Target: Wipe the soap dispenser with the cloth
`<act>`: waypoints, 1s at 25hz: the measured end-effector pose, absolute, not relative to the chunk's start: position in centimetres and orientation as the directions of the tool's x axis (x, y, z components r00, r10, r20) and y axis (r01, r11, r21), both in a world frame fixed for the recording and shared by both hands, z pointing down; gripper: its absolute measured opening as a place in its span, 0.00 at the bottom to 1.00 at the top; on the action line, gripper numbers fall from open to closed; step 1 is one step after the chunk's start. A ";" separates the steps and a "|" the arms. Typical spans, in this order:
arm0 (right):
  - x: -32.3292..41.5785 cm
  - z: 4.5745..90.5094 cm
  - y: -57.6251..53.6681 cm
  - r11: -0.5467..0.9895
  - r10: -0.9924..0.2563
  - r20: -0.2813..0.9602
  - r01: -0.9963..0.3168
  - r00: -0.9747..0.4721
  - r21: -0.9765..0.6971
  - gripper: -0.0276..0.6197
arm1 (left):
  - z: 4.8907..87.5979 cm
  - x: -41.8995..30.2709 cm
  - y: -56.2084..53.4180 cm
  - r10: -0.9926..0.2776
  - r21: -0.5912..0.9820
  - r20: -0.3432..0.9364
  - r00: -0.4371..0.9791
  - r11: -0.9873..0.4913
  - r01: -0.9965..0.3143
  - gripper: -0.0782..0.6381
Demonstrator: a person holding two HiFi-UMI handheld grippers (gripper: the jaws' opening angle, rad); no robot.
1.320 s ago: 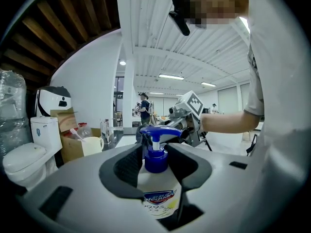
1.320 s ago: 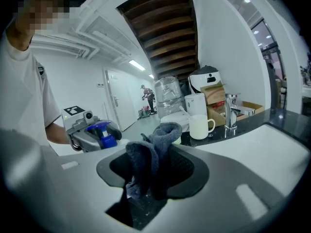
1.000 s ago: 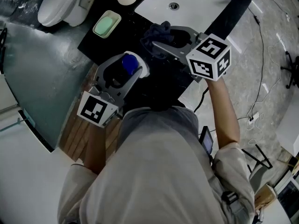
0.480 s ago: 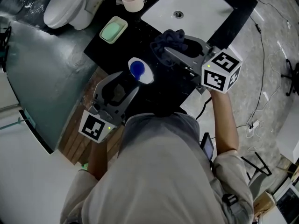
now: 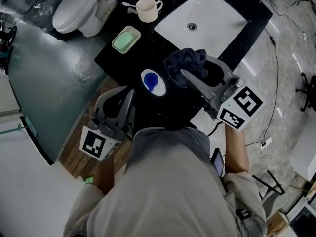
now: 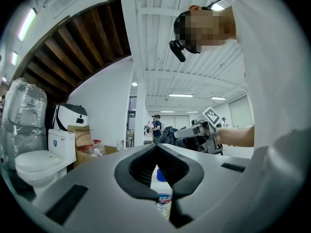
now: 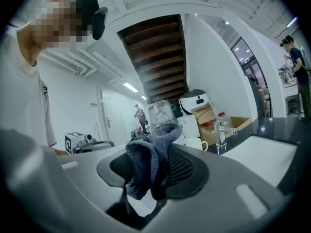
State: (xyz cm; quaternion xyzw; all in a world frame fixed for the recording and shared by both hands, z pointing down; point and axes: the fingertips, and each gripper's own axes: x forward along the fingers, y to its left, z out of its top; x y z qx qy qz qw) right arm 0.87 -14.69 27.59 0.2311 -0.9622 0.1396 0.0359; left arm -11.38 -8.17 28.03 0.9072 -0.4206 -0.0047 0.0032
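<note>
The soap dispenser (image 5: 153,82), white with a blue top, stands upright on the black counter (image 5: 123,58). My left gripper (image 5: 129,95) is drawn back from it toward the person; its jaws have just been closing and are now shut, with nothing between them. In the left gripper view the dispenser (image 6: 164,191) shows beyond the closed left gripper (image 6: 156,146). My right gripper (image 5: 191,69) is shut on a dark blue cloth (image 5: 185,60), just right of the dispenser and apart from it. In the right gripper view the cloth (image 7: 149,163) hangs bunched from the right gripper (image 7: 156,171).
A white sink basin (image 5: 207,19) lies behind the cloth, with a tap (image 7: 219,130) at its far side. A green soap dish (image 5: 126,39) and a cup (image 5: 148,9) sit at the counter's far left. A toilet (image 5: 81,6) stands beyond.
The left gripper, which held the dispenser a second ago, let it go, pulled back toward the person and shut. The dispenser stayed on the counter. The right gripper with the cloth drew back to the right.
</note>
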 end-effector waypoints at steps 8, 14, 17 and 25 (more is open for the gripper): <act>1.7 23.8 -12.1 0.852 -0.468 0.045 -0.464 -0.883 -0.243 0.27 | 25.3 -9.1 -8.5 -0.752 0.057 0.015 0.659 -0.658 -0.751 0.12; 2.4 22.8 -11.0 0.857 -0.476 0.028 -0.471 -0.879 -0.206 0.27 | 25.2 -7.9 -8.8 -0.751 0.092 0.079 0.655 -0.649 -0.755 0.12; 2.9 22.3 -10.7 0.862 -0.477 0.014 -0.470 -0.879 -0.191 0.27 | 25.4 -7.6 -9.2 -0.772 0.087 0.113 0.626 -0.620 -0.780 0.12; 3.3 22.1 -10.5 0.847 -0.516 0.011 -0.512 -0.857 -0.145 0.27 | 24.8 -7.0 -9.7 -0.812 0.132 0.112 0.572 -0.559 -0.819 0.12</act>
